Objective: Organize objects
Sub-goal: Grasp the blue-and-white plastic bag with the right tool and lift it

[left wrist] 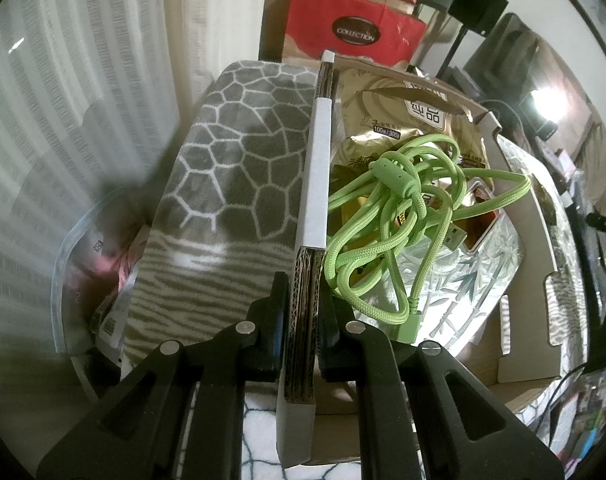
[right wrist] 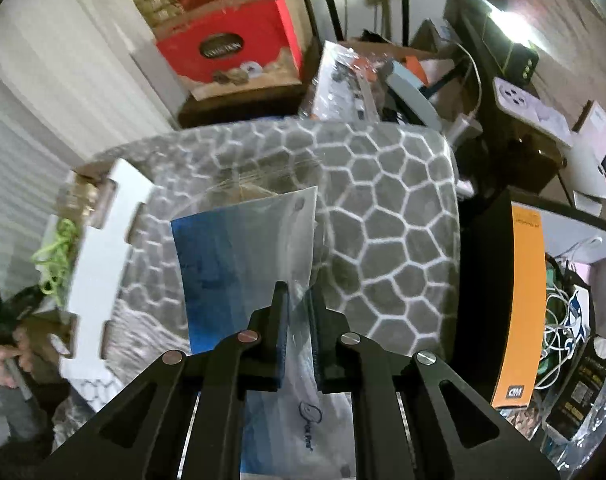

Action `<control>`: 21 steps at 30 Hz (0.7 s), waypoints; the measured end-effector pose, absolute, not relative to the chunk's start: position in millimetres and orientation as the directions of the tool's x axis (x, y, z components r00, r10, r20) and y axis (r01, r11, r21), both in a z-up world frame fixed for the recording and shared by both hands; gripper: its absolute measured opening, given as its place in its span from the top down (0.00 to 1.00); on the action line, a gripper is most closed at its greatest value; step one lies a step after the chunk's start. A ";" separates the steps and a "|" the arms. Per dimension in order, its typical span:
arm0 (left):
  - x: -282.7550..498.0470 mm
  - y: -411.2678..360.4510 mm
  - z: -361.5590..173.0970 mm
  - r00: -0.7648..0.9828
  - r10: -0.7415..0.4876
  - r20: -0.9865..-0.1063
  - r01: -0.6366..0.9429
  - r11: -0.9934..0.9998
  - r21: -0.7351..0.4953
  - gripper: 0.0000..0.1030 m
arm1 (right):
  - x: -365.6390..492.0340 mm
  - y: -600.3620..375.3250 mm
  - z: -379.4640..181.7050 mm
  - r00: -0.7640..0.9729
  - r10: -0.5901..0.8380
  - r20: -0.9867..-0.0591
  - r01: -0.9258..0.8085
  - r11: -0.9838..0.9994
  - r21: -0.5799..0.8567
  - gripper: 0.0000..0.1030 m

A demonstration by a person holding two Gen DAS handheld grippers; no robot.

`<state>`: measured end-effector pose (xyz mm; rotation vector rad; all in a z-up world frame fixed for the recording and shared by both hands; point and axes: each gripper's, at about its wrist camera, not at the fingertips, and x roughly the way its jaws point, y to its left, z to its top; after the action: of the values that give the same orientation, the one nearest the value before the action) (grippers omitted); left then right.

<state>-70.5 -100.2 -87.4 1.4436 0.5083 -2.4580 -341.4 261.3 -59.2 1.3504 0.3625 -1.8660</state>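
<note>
Claws both loaded: we judge the sorting to be midway.
Our left claw (left wrist: 301, 332) pinches the cardboard box (left wrist: 515, 248) by its near wall; inside lie a green cable (left wrist: 387, 216) and gold tissue packs (left wrist: 403, 108). Our right claw (right wrist: 299, 332) grips a clear plastic pouch (right wrist: 247, 248) over the grey patterned mat (right wrist: 383, 216), not yet boxed.

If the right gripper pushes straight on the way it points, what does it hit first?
Most likely the grey honeycomb blanket. The right gripper is shut on a clear plastic bag, whose far end would probably touch first; depth is unclear.
</note>
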 end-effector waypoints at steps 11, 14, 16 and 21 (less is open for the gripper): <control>-70.4 -100.3 -87.7 -0.479 -0.036 -0.877 0.381 -0.909 -0.171 0.90 | -309.5 217.7 -3.5 -0.065 -0.552 -0.831 0.759 -0.568 0.318 0.92; -70.2 -100.2 -87.7 -0.479 -0.039 -0.877 0.382 -0.909 -0.168 0.90 | -296.6 190.9 8.8 -0.031 -0.579 -0.815 0.773 -0.531 0.348 0.92; -70.2 -100.1 -87.7 -0.479 -0.039 -0.877 0.383 -0.908 -0.168 0.90 | -286.9 166.9 16.5 0.009 -0.606 -0.795 0.771 -0.502 0.392 0.92; -69.7 -100.1 -87.5 -0.480 -0.037 -0.877 0.382 -0.908 -0.171 0.90 | -266.8 101.9 16.8 0.082 -0.616 -0.783 0.759 -0.471 0.450 0.92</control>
<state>-69.8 -100.1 -87.5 1.4418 0.5085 -2.4555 -266.8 101.9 16.8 1.2767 0.1622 -1.6231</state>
